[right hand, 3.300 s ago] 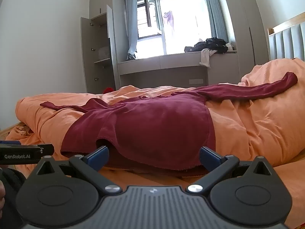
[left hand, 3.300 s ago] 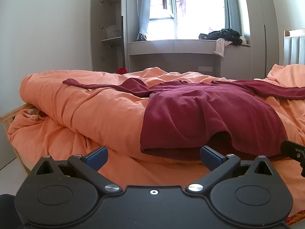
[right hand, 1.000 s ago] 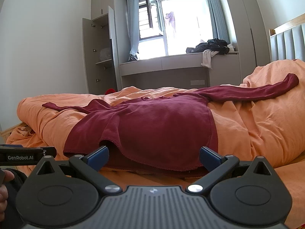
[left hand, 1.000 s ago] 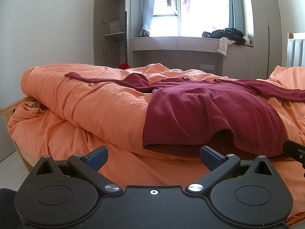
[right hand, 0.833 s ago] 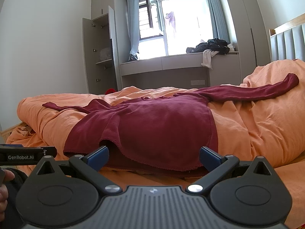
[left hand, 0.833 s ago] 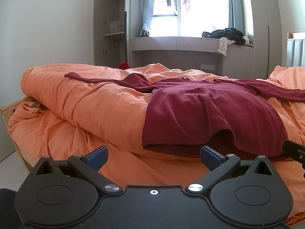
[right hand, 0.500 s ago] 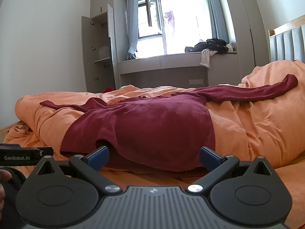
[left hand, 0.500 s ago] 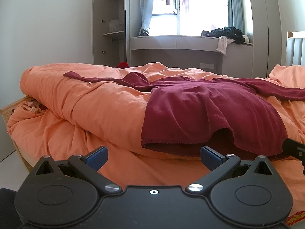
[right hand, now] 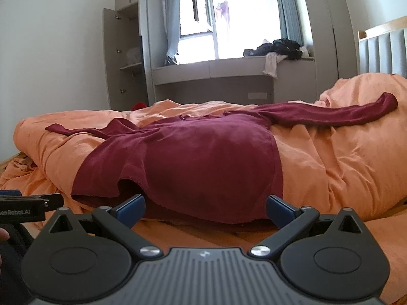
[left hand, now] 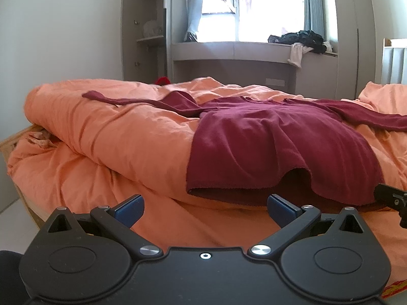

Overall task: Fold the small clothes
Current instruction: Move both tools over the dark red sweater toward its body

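Spread flat across a rumpled orange duvet (left hand: 122, 137) on the bed: one dark red long-sleeved top (left hand: 267, 142), front down or up not clear, both sleeves stretched out to either side. Hem nearest the cameras, draped over the duvet's rounded edge, with a fold of it lifted into a small arch. Left sleeve trailing toward the bed's far left corner; right sleeve (right hand: 330, 114) reaching up a raised mound of duvet beside the padded headboard (right hand: 381, 50).

Left gripper (left hand: 204, 209) held low in front of the hem, blue-tipped fingers (left hand: 128, 208) spread wide, nothing between them — apart from the cloth. Right gripper (right hand: 205, 209) likewise spread wide and empty, its left fingertip just under the arched hem in this view, contact not certain. Each gripper's dark body partly visible at the edge of the other's view.

Behind the bed: a grey window seat under a bright window (left hand: 267, 7), a heap of dark and white clothes (left hand: 302, 40) on its right end, an open grey wardrobe (left hand: 145, 28) at the left — and a small red thing (left hand: 162, 80) just past the duvet.
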`<state>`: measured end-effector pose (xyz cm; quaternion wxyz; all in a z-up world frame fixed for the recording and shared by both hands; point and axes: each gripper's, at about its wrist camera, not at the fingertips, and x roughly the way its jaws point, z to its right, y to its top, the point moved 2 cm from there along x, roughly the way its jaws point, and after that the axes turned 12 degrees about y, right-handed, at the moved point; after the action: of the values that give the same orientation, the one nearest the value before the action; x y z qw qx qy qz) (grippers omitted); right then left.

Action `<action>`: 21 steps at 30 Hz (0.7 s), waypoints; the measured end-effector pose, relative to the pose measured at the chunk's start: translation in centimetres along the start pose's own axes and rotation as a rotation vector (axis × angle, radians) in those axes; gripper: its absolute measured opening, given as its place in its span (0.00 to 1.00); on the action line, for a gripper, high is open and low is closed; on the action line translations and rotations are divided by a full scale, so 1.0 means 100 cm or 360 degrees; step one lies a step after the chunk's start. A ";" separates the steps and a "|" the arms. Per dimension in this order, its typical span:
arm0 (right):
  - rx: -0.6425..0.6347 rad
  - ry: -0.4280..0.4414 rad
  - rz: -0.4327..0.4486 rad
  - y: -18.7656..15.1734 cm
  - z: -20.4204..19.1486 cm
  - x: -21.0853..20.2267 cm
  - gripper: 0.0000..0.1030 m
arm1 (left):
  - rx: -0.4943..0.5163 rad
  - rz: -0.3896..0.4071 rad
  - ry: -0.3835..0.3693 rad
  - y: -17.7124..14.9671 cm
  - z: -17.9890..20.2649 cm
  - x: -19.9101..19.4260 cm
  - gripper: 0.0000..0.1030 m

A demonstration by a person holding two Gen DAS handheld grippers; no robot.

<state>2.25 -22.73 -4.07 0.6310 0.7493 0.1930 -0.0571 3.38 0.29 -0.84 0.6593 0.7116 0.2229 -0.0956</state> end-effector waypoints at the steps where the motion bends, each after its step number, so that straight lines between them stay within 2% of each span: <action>1: 0.0011 0.0001 -0.0009 0.003 0.001 0.000 1.00 | -0.0005 -0.0014 -0.0025 0.003 -0.001 0.002 1.00; 7: -0.0028 -0.0022 0.0018 0.014 0.005 0.000 1.00 | -0.0004 -0.0012 -0.0049 0.023 -0.004 0.011 1.00; 14: 0.0033 0.0034 -0.0016 0.021 0.021 0.013 1.00 | 0.0020 0.0089 0.0041 0.061 -0.007 0.021 1.00; 17: 0.0040 0.0018 -0.0033 0.021 0.030 0.021 1.00 | 0.0044 0.0126 0.0071 0.075 -0.006 0.029 1.00; 21: 0.0077 0.0013 -0.0038 0.024 0.046 0.033 1.00 | 0.0081 0.0141 0.0036 0.098 0.002 0.042 1.00</action>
<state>6.85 -26.77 -3.85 0.6110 0.7623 0.2031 -0.0663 11.49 0.62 6.13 0.6420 0.7384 0.1962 -0.0638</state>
